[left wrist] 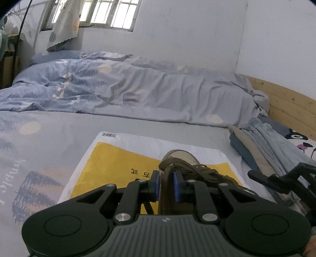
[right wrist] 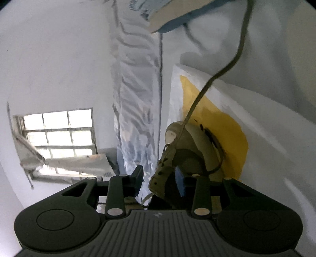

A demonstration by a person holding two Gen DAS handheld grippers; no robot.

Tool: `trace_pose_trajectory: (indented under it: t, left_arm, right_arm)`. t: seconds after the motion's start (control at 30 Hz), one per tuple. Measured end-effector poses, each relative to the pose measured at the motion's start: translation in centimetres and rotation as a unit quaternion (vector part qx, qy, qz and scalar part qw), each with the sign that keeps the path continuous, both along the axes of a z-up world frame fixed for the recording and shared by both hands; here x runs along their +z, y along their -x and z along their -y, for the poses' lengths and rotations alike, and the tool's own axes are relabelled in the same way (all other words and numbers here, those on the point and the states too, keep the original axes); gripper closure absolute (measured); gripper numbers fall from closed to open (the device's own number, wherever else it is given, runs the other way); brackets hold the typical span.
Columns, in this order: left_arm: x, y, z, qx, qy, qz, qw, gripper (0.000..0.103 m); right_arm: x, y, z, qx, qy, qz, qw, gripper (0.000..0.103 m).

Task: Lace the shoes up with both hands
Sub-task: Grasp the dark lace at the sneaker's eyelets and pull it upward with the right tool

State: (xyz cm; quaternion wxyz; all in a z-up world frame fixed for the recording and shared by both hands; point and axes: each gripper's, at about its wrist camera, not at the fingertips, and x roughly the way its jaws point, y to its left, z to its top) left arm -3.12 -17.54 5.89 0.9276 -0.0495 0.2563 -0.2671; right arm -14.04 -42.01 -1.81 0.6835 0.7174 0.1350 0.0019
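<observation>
Nearest, left gripper [left wrist: 165, 185]: blue pads clamped on the rear edge of the brown shoe [left wrist: 178, 170]. Right gripper [right wrist: 160, 179]: jaws apart, straddling the eyelet flap without clear pad contact; a loose lace [right wrist: 199, 94] trails away from it. Shoe rests on a yellow-and-white bag [left wrist: 110, 158] on the bed [left wrist: 59, 122]. Judged progress: lacing partly done, tightening and tying outstanding. Far: rumpled duvet [left wrist: 118, 89], window [left wrist: 110, 13].

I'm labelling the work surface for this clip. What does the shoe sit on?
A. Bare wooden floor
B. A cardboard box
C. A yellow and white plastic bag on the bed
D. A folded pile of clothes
C: in the left wrist view the brown shoe rests on a yellow and white plastic bag spread flat over the bed sheet, apart from the folded clothes at the right.
</observation>
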Motion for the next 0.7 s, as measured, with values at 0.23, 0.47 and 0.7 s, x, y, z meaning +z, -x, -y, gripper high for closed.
trace_pose_trajectory:
  t: [0.23, 0.47, 0.7]
  left_arm:
    - [-0.3, -0.1, -0.3, -0.001, 0.004, -0.006, 1.0, 0.09]
    - [-0.4, -0.3, -0.2, 0.003, 0.007, -0.013, 0.9999, 0.09]
    - [-0.4, -0.2, -0.1, 0.008, 0.009, -0.011, 0.9999, 0.09]
  right_arm:
    - [-0.8, -1.4, -0.6, -0.013, -0.021, -0.03, 0.999, 0.065]
    - [-1.0, -2.6, -0.6, -0.034, -0.036, -0.036, 0.998, 0.065]
    - [-0.5, -2.6, -1.0, -0.053, -0.007, -0.043, 0.998, 0.07]
